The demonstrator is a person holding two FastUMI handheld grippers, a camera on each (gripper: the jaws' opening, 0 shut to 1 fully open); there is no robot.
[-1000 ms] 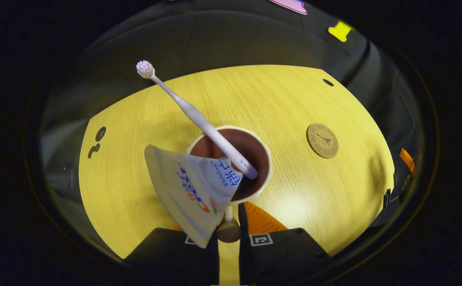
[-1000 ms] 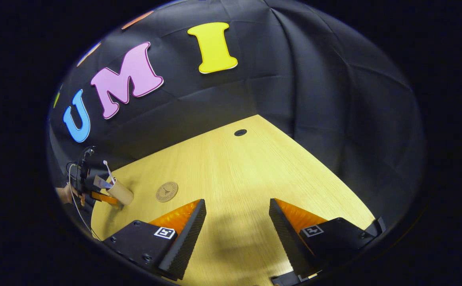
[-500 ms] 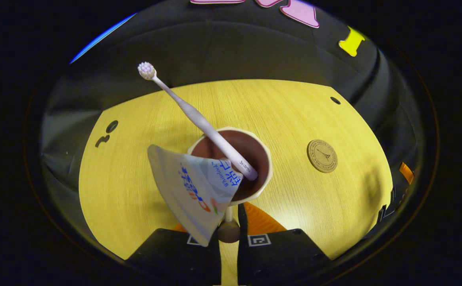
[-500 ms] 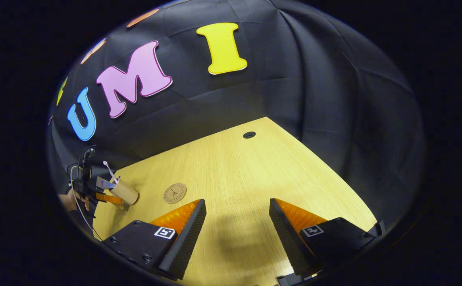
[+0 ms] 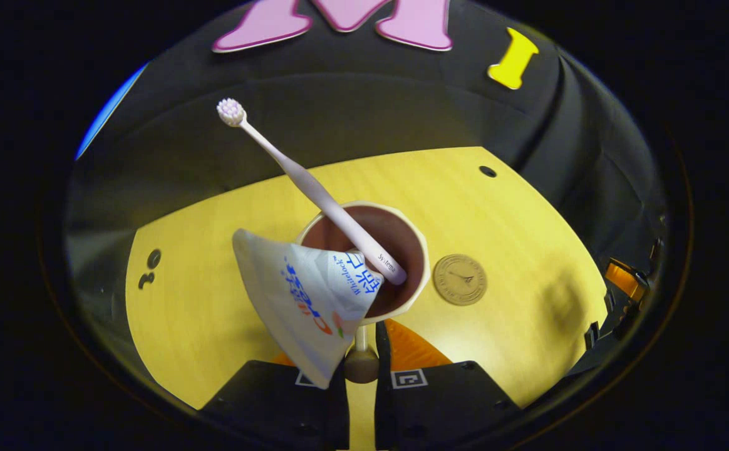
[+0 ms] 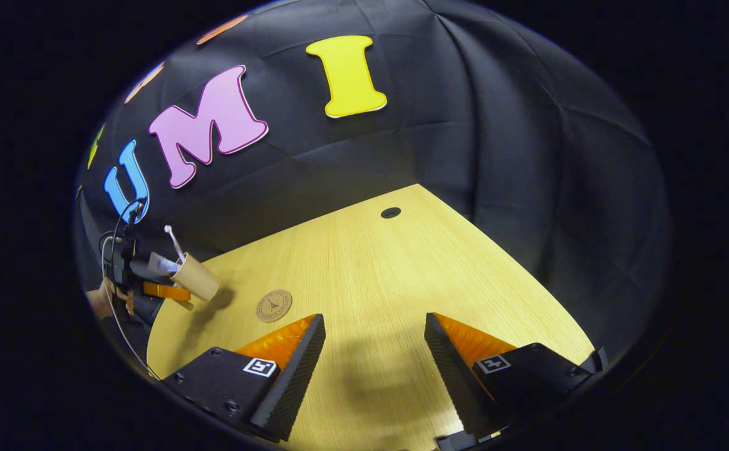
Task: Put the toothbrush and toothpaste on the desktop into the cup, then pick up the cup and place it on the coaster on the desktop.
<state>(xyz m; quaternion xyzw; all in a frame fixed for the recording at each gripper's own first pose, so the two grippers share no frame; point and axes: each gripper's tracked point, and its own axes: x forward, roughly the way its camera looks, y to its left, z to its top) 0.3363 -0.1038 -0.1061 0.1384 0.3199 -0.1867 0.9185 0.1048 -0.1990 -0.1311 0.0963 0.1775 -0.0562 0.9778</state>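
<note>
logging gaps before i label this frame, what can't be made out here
- Left gripper grip on the cup: in the left gripper view the toothpaste covers one finger.
- Cup's base: hidden by its rim there, too small in the right gripper view.
- Coaster print: too small.
- Toothbrush lower end: inside the cup.

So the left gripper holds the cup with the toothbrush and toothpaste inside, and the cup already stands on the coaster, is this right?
Not quite. The cup is not on the coaster yet: the right gripper view shows it lifted off the table, beside the coaster. The rest holds: the left gripper grips its handle, toothbrush and toothpaste inside.
</note>
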